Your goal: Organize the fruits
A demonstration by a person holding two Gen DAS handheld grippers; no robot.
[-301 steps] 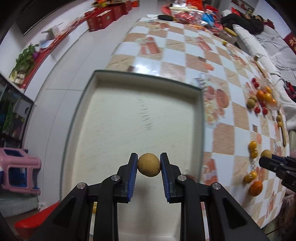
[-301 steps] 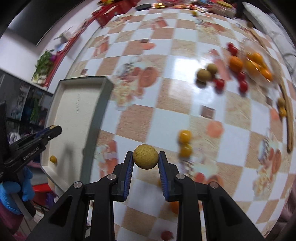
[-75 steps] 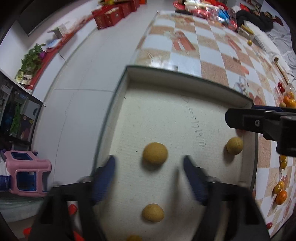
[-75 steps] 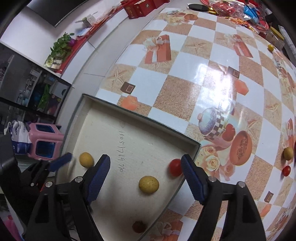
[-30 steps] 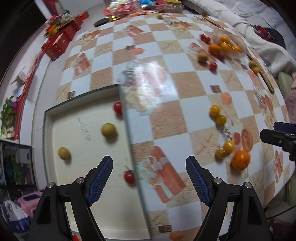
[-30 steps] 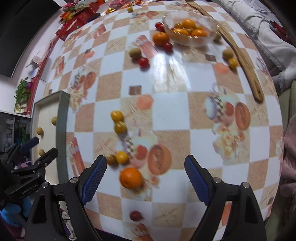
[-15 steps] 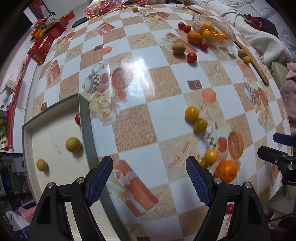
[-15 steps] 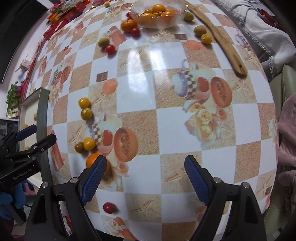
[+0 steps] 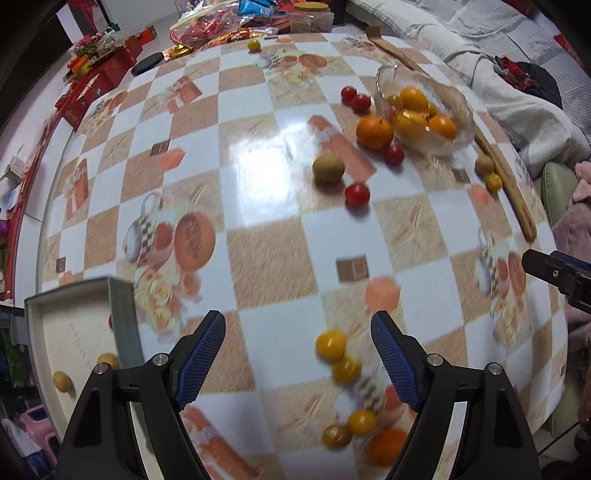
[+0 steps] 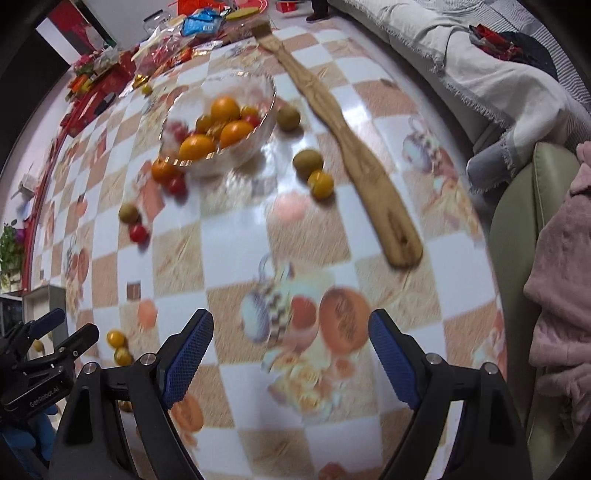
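My left gripper (image 9: 297,328) hangs open and empty over the checkered table, above two small yellow fruits (image 9: 330,344). More yellow fruits and an orange (image 9: 388,446) lie nearer, partly behind its right finger. The beige tray (image 9: 120,317) sits at lower left with round tan fruits (image 9: 62,381) in it. My right gripper (image 10: 291,328) is also open and empty, over bare tablecloth. Ahead of it stands a glass bowl (image 10: 236,158) holding oranges. An orange (image 10: 162,170), red tomatoes (image 10: 176,185) and brown-green fruits (image 10: 307,162) lie scattered around the bowl.
A long wooden spatula (image 10: 354,147) lies to the right of the bowl. Red boxes and snack packets (image 9: 221,26) crowd the table's far end. A sofa cushion (image 10: 517,229) and pink cloth border the right edge. The left gripper (image 10: 55,332), held by a blue-gloved hand, shows at lower left.
Both grippers have swept away from the tray toward the bowl side of the table. The tray has slid to the lower left corner. Both stay open.
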